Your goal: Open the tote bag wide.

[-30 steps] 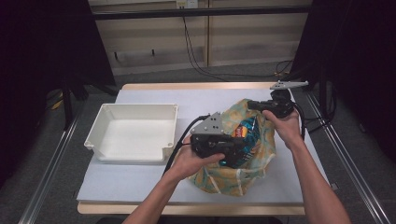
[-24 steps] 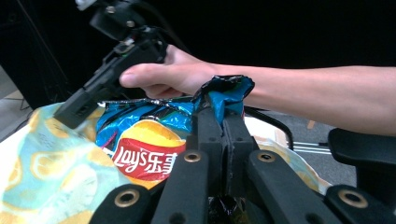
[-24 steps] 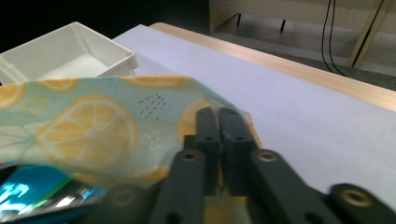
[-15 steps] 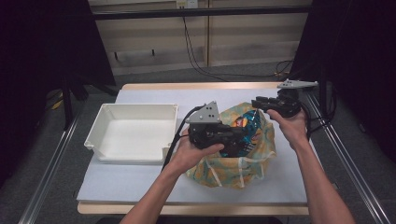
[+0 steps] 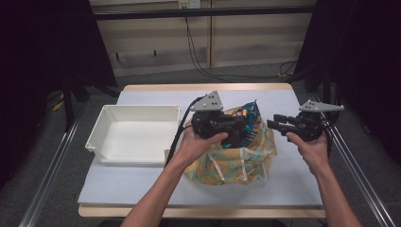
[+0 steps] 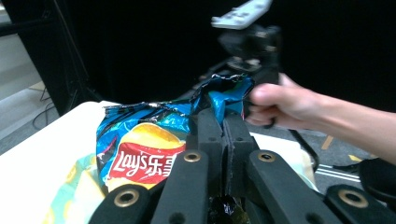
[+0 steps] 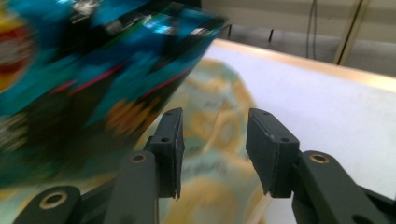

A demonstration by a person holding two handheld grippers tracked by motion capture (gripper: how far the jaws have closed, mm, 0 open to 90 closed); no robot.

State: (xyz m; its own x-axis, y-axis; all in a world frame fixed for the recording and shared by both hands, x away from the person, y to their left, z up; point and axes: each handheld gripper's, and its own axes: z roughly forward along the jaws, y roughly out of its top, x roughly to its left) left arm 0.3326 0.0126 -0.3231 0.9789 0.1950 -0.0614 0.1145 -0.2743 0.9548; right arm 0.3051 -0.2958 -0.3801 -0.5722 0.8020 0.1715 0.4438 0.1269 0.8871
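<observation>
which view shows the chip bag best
The left gripper view: the chip bag sits close and sharp, logo readable, pinched in the left tongs. The right gripper view shows it blurred; the high view shows it small, partly hidden inside the patterned cloth bag.

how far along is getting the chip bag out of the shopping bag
Partly done. The chip bag is already lifted partway out of the yellow shopping bag, pinched in the left gripper. The right gripper is open beside it, holding nothing. Still left, probably: pulling it fully free and setting it down, perhaps in the empty white bin.
</observation>
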